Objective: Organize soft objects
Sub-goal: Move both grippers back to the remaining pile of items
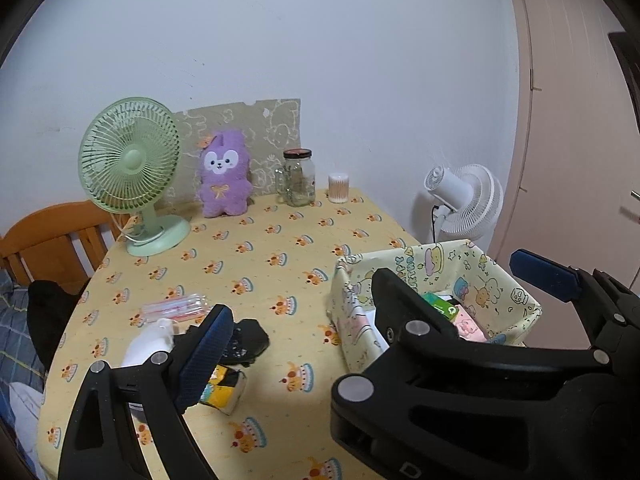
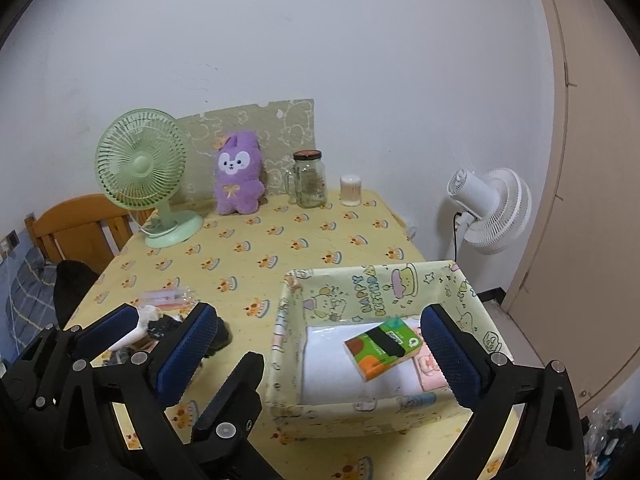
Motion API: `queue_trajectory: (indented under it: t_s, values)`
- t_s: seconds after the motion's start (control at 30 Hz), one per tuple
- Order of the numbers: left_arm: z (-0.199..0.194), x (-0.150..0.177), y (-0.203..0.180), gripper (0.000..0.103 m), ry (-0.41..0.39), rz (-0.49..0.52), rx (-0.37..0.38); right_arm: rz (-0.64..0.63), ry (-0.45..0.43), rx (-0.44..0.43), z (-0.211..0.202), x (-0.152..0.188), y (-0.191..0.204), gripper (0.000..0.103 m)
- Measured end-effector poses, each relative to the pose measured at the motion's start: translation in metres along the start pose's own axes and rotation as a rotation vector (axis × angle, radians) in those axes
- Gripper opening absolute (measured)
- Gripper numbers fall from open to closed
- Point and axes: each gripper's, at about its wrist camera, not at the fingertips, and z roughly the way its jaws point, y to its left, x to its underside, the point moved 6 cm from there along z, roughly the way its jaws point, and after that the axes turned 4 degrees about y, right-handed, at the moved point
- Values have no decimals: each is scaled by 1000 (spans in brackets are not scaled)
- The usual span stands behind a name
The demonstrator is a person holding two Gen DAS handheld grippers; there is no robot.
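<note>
A fabric storage box (image 2: 384,288) with cartoon prints stands on the table's right side; it also shows in the left wrist view (image 1: 424,264). Inside lie a green-orange tissue pack (image 2: 382,346), a white folded cloth (image 2: 340,368) and a pink item (image 2: 430,366). My right gripper (image 2: 344,360) is open and empty, just above the box. My left gripper (image 2: 168,336) is open over a pile at the left: a black soft item (image 1: 246,340), a white soft item (image 1: 148,344), a yellow tissue pack (image 1: 224,390) and a clear pink packet (image 1: 176,307).
A purple plush bunny (image 2: 238,174), green desk fan (image 2: 146,176), glass jar (image 2: 308,178) and cotton-swab holder (image 2: 351,190) stand along the far wall. A white floor fan (image 2: 492,208) is to the right. A wooden chair (image 2: 80,228) stands at the left.
</note>
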Motion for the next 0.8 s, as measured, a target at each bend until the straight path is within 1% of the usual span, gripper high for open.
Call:
queue_trajectory:
  t_s: [0.23,0.37,0.5,0.8]
  values:
    - [-13,3,20,94,-36,-12,-34,-15,-18,-29,-8,1,24,103]
    - [-15,8,32,94,-30,-24,-50,-23,-9,-44,-6,4,37,103]
    - [-17,15,43,94,-34,-25,-74,-33,-29,-68,-5,8,49,103]
    - [-9,36,72,94,-10,-52,-104,-50,-10,-103,11,23,79,103]
